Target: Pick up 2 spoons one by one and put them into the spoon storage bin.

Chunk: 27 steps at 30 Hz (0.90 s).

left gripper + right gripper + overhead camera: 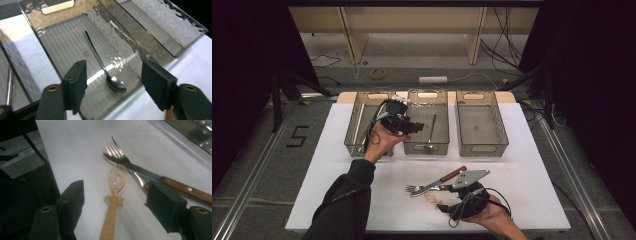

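Nearest, the right tool (115, 205) stands with jaws apart around a plastic spoon (113, 202) on the table (337, 165); fork (419, 189) and knife (452, 176) remain beside it. The left tool (113, 87), jaws apart and empty, hangs over the middle tray (427, 146), its metal spoon (110, 75) already sorted

Dark long sleeve (343, 197) on the left forearm, ending at the wrist. Black two-jaw left gripper (113, 82): flat, matte rectangular jaws, a brass-ringed screw hole just behind each. Black right gripper (115, 205) of the same build, brass eyelets behind the jaws, grey three-cornered plate (470, 177) above, black cable (502, 196) looping behind.
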{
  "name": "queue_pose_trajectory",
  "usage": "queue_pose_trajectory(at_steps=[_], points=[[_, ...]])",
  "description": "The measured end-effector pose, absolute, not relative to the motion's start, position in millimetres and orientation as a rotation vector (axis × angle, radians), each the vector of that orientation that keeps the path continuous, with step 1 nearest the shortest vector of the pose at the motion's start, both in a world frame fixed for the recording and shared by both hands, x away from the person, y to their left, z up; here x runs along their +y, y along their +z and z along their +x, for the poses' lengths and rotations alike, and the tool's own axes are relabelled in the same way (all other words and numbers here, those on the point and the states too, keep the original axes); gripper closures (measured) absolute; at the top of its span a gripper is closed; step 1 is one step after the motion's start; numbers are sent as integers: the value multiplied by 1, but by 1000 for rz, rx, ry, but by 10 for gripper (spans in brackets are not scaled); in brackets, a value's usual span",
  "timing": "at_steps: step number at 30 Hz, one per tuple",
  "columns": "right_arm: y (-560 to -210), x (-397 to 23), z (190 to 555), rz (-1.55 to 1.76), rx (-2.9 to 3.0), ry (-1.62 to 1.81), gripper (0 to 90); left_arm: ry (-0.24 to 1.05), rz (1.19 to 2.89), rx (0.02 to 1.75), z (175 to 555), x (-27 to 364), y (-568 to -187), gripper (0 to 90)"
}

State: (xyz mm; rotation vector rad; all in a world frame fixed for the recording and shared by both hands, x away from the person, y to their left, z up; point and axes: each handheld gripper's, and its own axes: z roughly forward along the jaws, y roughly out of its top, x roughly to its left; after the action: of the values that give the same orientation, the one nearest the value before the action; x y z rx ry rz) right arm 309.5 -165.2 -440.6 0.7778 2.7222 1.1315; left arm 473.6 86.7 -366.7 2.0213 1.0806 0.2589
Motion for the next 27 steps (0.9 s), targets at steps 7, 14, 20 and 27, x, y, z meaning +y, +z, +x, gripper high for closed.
queue_pose_trajectory(at_steps=[7, 14, 20, 27], points=[[-443, -162, 309, 783, 2743, 1087, 335, 248, 1979, 1049, 444, 105, -367, 287], [-446, -160, 309, 782, 2763, 1061, 350, 228, 1958, 993, 423, 119, -371, 245], [-448, -158, 309, 773, 2775, 1013, 367, 270, 1931, 960, 405, 128, -378, 225], [-452, -156, 308, 768, 2804, 931, 410, 323, 1925, 944, 383, 142, -390, 205]])
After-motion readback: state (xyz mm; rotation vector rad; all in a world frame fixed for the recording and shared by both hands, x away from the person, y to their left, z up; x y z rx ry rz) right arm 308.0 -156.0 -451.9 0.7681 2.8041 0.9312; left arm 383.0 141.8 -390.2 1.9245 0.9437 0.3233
